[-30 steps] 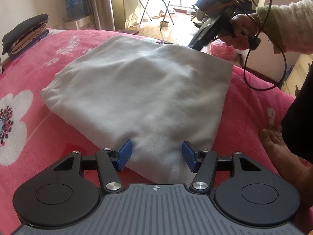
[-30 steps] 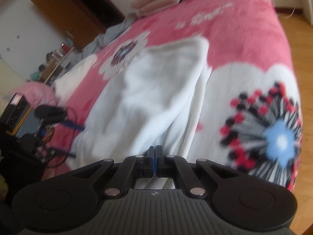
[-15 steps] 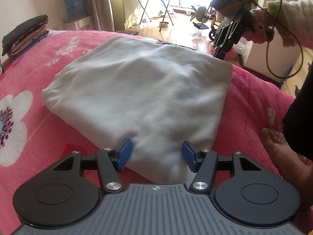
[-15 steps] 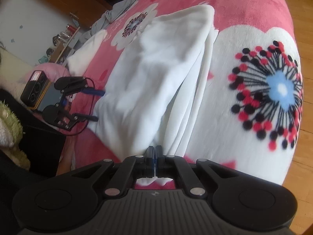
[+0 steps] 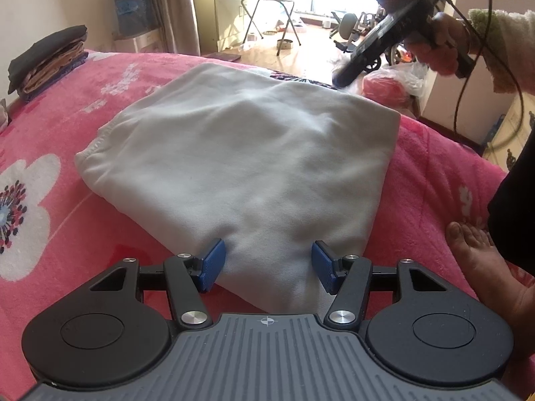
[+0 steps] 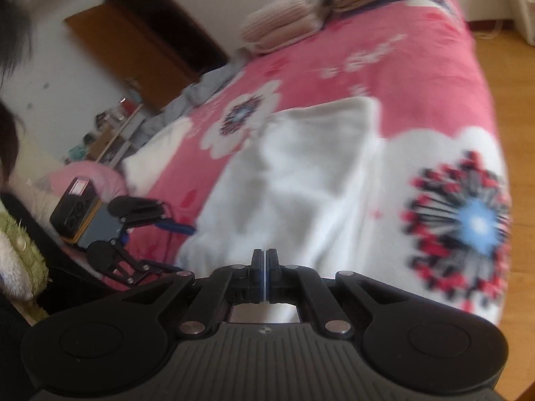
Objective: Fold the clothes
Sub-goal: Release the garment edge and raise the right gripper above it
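A: Where is the garment?

B: The white garment [image 5: 240, 167] lies folded on the pink blanket [image 5: 67, 107]. The left gripper [image 5: 267, 260] stands half open, its near corner between the pads, unpinched. The right gripper [image 6: 265, 275] is closed and empty, raised.

A: Procedure?

B: Probably close on all layers at the corner before lifting.

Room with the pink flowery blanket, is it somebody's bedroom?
Most likely yes, a bedroom in a home. A bed with a pink flowered blanket fills the view, a folded white garment lies on it, and a stack of folded clothes sits at its far end.
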